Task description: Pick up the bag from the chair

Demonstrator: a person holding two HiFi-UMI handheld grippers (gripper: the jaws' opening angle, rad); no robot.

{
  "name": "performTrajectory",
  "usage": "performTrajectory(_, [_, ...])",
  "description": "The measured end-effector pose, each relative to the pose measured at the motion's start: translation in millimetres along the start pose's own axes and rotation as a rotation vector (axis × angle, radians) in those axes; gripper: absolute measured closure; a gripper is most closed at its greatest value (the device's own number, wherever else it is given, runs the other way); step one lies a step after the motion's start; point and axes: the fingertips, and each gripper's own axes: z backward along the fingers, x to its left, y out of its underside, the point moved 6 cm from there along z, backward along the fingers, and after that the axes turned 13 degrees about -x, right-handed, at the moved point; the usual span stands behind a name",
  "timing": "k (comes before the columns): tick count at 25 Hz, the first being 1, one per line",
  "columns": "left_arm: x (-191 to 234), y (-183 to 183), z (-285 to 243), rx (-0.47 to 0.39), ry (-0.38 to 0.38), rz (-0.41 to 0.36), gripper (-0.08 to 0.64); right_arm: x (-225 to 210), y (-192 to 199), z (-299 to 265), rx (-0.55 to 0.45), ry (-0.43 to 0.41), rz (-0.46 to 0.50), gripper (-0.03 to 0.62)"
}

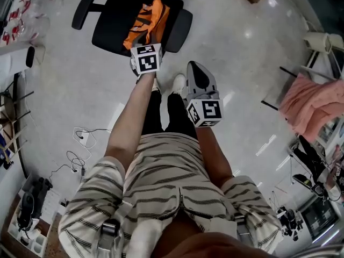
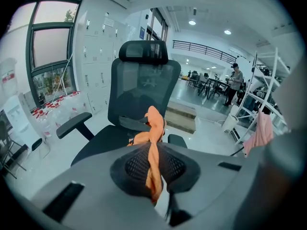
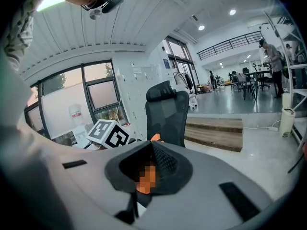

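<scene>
The left tool [image 1: 145, 41] is clamped narrow on the twisted orange strap [image 2: 154, 150] of the bag [image 1: 146, 21]. The bag sits over the seat of the black office chair [image 1: 113, 23], its length slanting from the tool toward the backrest. Only the left gripper view shows that pinch. The right tool [image 1: 193, 67] hangs well apart from the bag, its jaws parted on nothing

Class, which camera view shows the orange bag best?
The head view: the orange bag lies on the chair seat, most of its striped body visible. The left gripper view shows mainly its twisted strap clamped in the left hand-held gripper; the right gripper view shows only an orange sliver.
</scene>
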Motion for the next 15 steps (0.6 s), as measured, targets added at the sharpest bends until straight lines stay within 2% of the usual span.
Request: performTrajectory(15, [14,-34,26,-0.061,-0.006,0.065,0.523,9,-23,-4,-0.043,-0.024,0.007,0.574])
